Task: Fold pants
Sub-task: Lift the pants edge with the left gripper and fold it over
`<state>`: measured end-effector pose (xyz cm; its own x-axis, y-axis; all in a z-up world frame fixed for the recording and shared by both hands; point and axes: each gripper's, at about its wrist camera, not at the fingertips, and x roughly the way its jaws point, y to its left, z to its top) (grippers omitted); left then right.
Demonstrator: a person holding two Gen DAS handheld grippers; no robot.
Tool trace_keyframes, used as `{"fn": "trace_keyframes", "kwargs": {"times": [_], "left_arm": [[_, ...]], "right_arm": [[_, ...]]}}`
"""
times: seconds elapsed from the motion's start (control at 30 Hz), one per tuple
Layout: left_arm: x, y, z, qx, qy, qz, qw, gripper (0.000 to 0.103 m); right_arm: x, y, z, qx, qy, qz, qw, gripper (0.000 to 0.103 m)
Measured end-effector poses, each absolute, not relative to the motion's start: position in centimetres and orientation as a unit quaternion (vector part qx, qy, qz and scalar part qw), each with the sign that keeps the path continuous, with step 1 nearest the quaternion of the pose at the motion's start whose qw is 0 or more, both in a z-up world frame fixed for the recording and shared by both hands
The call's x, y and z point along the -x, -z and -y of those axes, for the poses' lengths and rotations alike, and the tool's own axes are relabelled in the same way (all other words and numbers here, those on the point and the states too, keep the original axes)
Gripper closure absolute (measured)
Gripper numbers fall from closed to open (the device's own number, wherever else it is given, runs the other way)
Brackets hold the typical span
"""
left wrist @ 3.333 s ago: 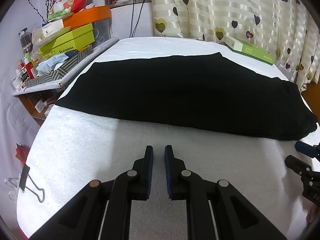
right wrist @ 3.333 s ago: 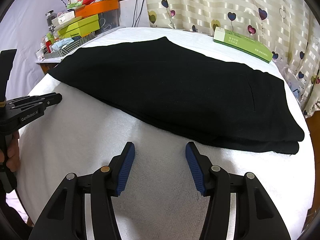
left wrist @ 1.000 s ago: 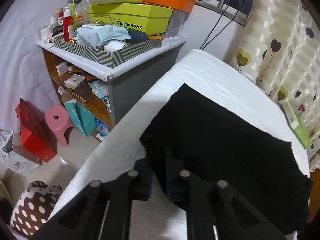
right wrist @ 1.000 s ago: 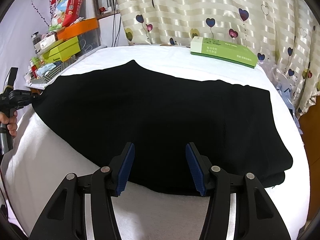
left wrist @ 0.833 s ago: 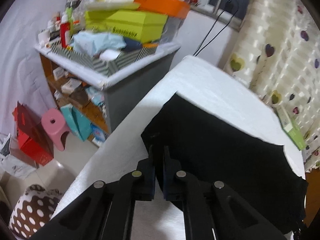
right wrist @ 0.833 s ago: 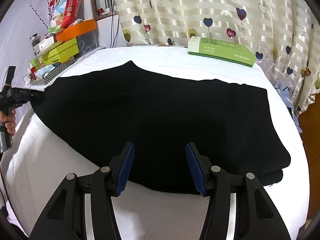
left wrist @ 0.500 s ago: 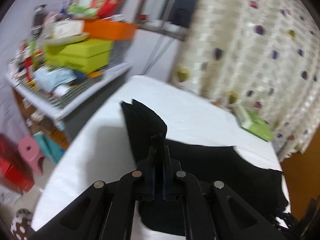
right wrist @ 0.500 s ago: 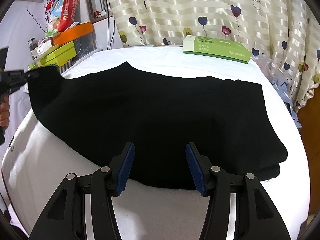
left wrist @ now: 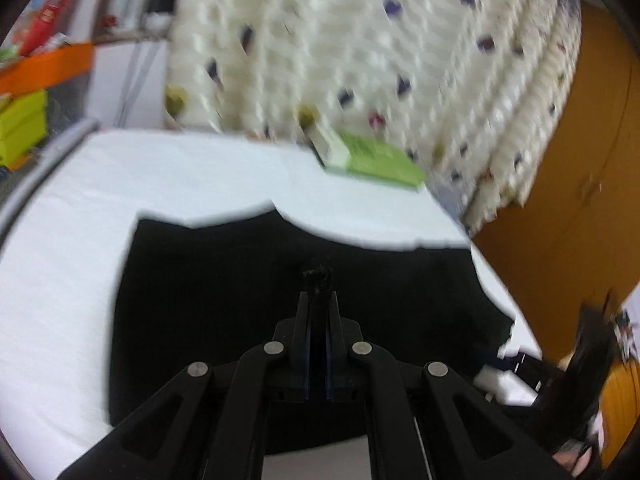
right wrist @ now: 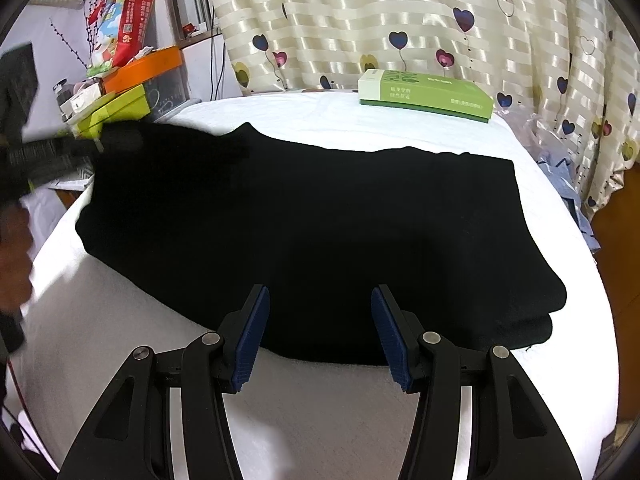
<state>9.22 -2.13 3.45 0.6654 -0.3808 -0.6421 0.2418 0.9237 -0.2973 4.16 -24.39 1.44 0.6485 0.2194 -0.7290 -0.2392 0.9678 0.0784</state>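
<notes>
The right gripper (right wrist: 320,328) is hovering with its blue ribbed pads spread wide over the near edge of the tabletop (right wrist: 328,408), which is wearing a white, nubbly towel-like cover. Just beyond its fingertips, the black pants (right wrist: 320,232) are lying flat across the middle of the tabletop, matte and soft, layers stacked at the right end. The left gripper (left wrist: 318,304) is pressing its jaws together on a bunched tuft of the pants' fabric, raised above the rest. The left wrist view is smeared by motion blur, so edges are hard to read. At the far edge a flat green carton (right wrist: 426,94) is sitting before heart-print curtains (right wrist: 400,20).
</notes>
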Motion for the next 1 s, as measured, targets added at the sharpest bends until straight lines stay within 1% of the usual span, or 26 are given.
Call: {"fn": "trace_keyframes", "kwargs": {"times": [0.13,0.23,0.3,0.37,0.43,0.53,0.67,0.77,1.0], "left_arm": [[-9.4,0.0,3.8,0.078,0.185,-0.419,0.885,0.097],[-9.1,0.7,3.4,0.089,0.189,-0.433,0.877,0.096],[-8.8,0.2,2.9,0.107,0.198,-0.431,0.874,0.092],[-7.9,-0.7,2.2,0.122,0.218,-0.422,0.871,0.075],[-6.6,-1.7,1.6,0.133,0.235,-0.404,0.874,0.069],[-5.2,-3.1,0.0,0.139,0.228,-0.376,0.887,0.068],[-4.9,-3.3,-2.9,0.106,0.124,-0.359,0.919,0.068],[-5.4,-2.2,-5.2,0.090,0.046,-0.373,0.922,0.068],[-5.4,0.8,-7.0,0.109,0.010,-0.409,0.906,0.068]], "right_arm": [[-4.1,-1.5,24.3,0.013,-0.128,-0.400,0.907,0.049],[-4.2,-1.4,24.3,0.009,-0.130,-0.400,0.907,0.049],[-4.2,-1.4,24.3,0.007,-0.132,-0.400,0.907,0.049],[-4.2,-1.5,24.3,0.003,-0.134,-0.400,0.907,0.049],[-4.1,-1.7,24.2,-0.003,-0.139,-0.399,0.907,0.049],[-4.2,-2.1,24.1,-0.018,-0.153,-0.397,0.905,0.049],[-5.0,-2.4,23.1,-0.037,-0.185,-0.399,0.897,0.049],[-6.1,-2.4,21.6,-0.046,-0.215,-0.403,0.889,0.049],[-10.3,-0.8,18.5,-0.084,-0.258,-0.431,0.861,0.049]]}}
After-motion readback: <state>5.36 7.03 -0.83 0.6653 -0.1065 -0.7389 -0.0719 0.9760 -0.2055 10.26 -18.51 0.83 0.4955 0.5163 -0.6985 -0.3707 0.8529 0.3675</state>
